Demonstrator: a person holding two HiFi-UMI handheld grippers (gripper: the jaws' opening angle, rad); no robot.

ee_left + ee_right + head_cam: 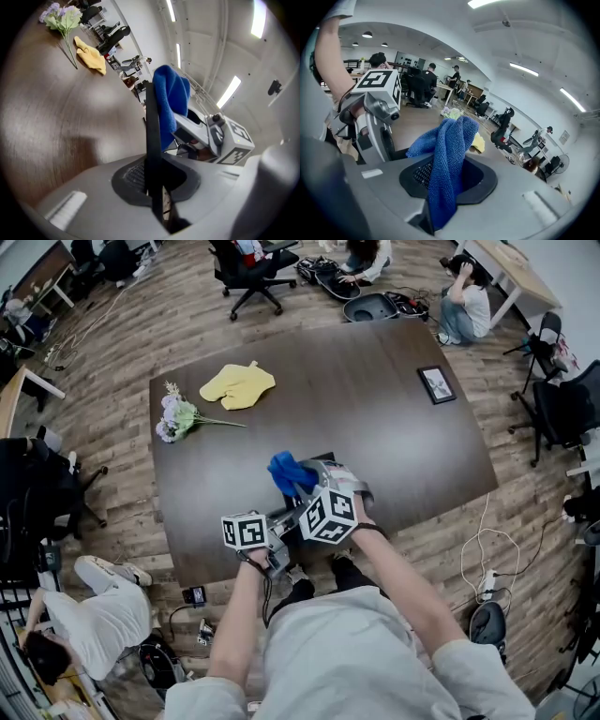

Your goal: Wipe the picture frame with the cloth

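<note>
Left gripper (153,185) is clenched on the lower edge of a thin black picture frame (152,126), which it holds edge-on, with the near edge of the counter (375,442) just beneath the frame. Right gripper (443,187) is clamped on a bunched blue cloth (449,150), and the cloth lies against the frame's right face near its top. Judged step: wiping under way. The next move calls for a stroke down that face under light pressure, with the left grip firm against twist. A second small frame (436,383) lies well beyond the held one, untouched.
</note>
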